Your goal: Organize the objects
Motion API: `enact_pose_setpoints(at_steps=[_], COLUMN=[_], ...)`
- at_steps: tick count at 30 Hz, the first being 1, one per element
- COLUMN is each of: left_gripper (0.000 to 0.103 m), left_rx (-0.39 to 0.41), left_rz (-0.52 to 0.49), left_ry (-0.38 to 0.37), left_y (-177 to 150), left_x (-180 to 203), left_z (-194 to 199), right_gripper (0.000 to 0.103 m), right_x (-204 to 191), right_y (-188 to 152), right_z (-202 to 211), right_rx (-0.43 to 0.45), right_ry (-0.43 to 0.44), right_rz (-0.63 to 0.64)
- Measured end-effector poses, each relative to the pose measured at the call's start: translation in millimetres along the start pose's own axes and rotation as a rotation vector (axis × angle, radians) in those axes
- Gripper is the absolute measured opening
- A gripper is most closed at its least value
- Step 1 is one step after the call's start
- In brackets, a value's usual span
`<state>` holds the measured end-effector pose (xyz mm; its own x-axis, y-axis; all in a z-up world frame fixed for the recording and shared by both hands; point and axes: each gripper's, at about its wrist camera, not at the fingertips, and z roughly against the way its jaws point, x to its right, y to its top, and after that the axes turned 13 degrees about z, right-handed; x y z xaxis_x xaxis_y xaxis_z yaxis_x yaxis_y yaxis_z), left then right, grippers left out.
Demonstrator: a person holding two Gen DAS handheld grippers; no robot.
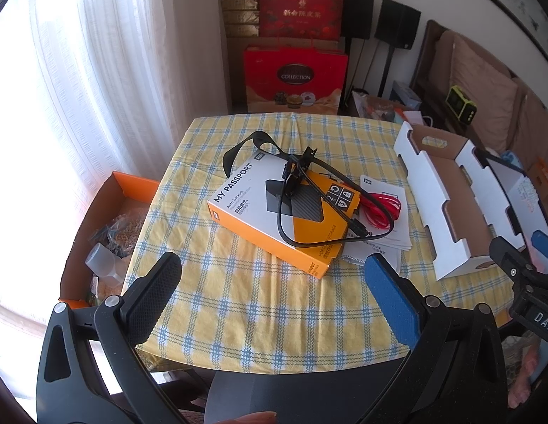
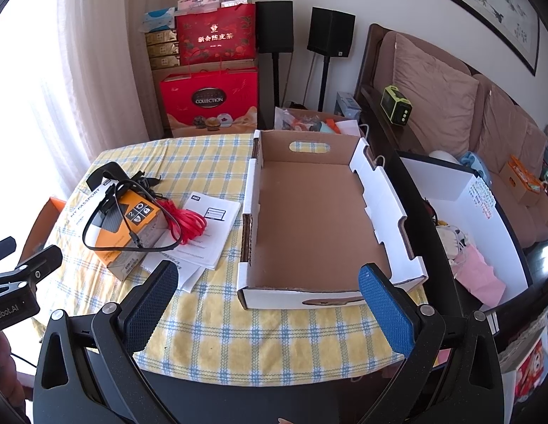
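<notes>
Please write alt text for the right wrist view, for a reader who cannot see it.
An empty cardboard tray sits on a yellow checked tablecloth, straight ahead of the open right gripper. To its left lie paper leaflets, a red cable and an orange hard drive box draped with a black cable.

A table in a yellow-checked cloth [image 2: 217, 339] is carrying an open cardboard tray [image 2: 320, 219], while leaflets [image 2: 210, 226] are lying beside it, an orange hard-drive box [image 1: 284, 212] sitting partly on them.
</notes>
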<state>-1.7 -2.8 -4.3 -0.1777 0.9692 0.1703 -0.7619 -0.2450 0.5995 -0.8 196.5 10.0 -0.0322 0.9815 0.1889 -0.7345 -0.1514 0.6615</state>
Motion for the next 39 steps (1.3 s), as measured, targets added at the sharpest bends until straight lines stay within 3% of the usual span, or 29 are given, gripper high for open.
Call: enact_pose_setpoints(at_steps=[19, 33, 39], left_gripper=[0.103, 0.103, 0.103], left_rx=[-0.009, 0.011, -0.015], left_rz=[-0.009, -0.049, -0.05], left_ry=[0.002, -0.005, -0.055], left_y=[0.7, 15.2, 20.6], left_x=[2.6, 15.1, 27.3], left_z=[-5.7, -16.2, -28.3], right_gripper=[0.103, 0.103, 0.103], right_x=[3.4, 48.7, 81.1], right_y=[1.6, 2.1, -2.7], right_z=[-2.6, -9.6, -21.5], right_rx=[0.008, 0.005, -0.019], right_ry=[-0.013, -0.078, -0.108], right_rz=[0.007, -0.029, -0.058])
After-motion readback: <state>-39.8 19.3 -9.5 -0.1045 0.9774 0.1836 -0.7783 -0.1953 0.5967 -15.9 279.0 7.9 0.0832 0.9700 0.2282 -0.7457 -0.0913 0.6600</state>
